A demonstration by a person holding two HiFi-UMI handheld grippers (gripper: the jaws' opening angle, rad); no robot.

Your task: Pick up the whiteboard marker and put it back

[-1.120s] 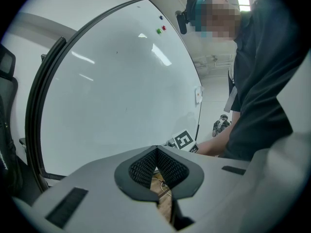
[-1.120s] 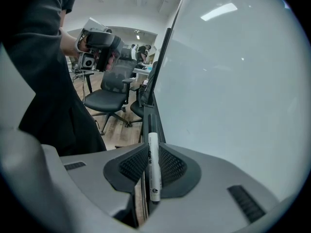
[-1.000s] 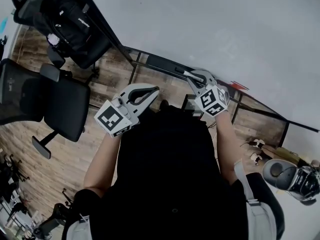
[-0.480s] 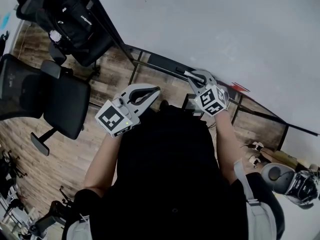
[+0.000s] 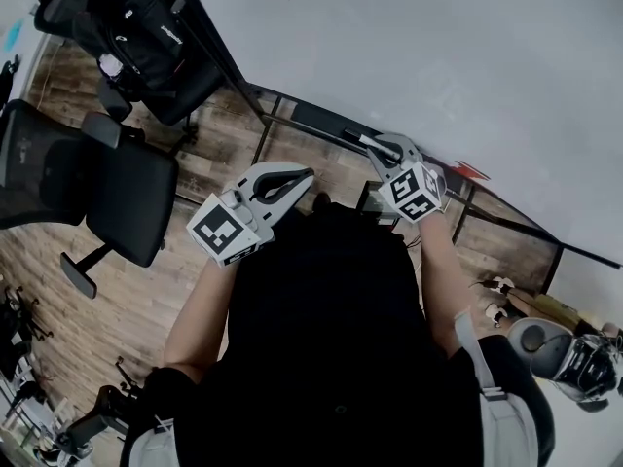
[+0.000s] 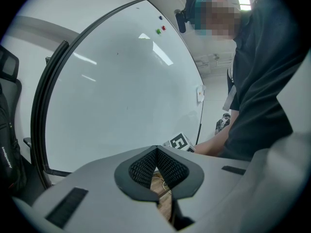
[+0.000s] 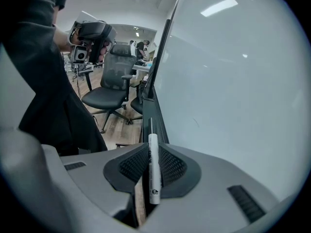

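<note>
The right gripper (image 5: pixel 387 148), forearm stretched towards the large white whiteboard (image 5: pixel 438 56), clamps the slim white whiteboard marker (image 7: pixel 153 164) by the board's dark ledge (image 7: pixel 156 106). The left gripper (image 5: pixel 302 175) is held up near the chest, its jaws closed on nothing.

The right claw (image 5: pixel 385 147) and whiteboard marker (image 5: pixel 364 141) edged nearer the whiteboard (image 5: pixel 438 56).

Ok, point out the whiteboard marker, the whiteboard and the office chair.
whiteboard marker (image 7: pixel 153 169), right gripper view, middle of its white barrel.
whiteboard (image 6: pixel 121 91), left gripper view, bare white surface.
office chair (image 7: pixel 106 97), right gripper view, its seat.
</note>
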